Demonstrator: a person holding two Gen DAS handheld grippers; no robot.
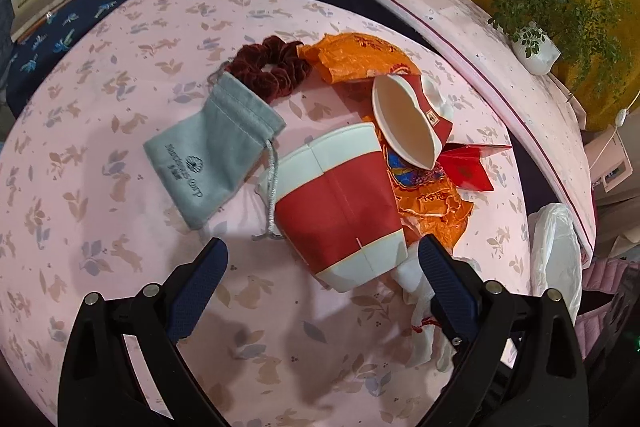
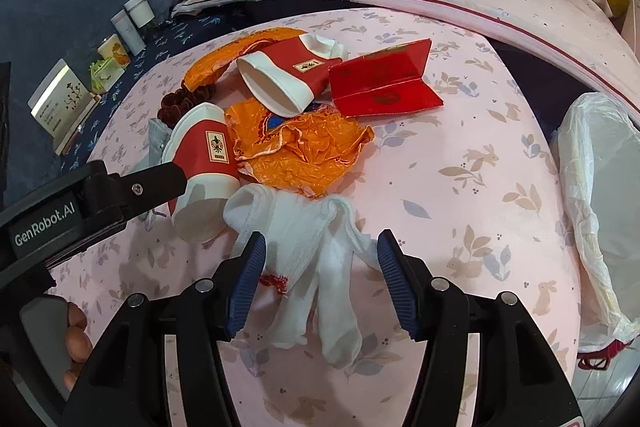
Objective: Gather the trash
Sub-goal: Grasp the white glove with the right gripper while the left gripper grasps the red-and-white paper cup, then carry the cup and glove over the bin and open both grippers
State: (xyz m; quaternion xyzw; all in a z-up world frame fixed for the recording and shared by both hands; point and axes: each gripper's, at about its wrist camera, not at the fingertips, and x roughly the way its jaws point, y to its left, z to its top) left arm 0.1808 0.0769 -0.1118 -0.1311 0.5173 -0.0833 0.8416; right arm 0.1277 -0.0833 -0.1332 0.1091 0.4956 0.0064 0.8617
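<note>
Pink rabbit-print bedsheet (image 1: 100,187) is carrying a heap of trash. 2 red-and-white paper cups are lying on their sides: the near cup (image 1: 340,203) is sitting just ahead of the left gripper (image 1: 322,255), whose jaws are standing wide open and gripping nothing; the crushed cup (image 1: 408,123) is resting on an orange wrapper (image 2: 304,147). Right gripper (image 2: 322,253) is hovering open, straddling a white glove (image 2: 304,227). White bag (image 2: 600,195) is hanging at the right edge.
</note>
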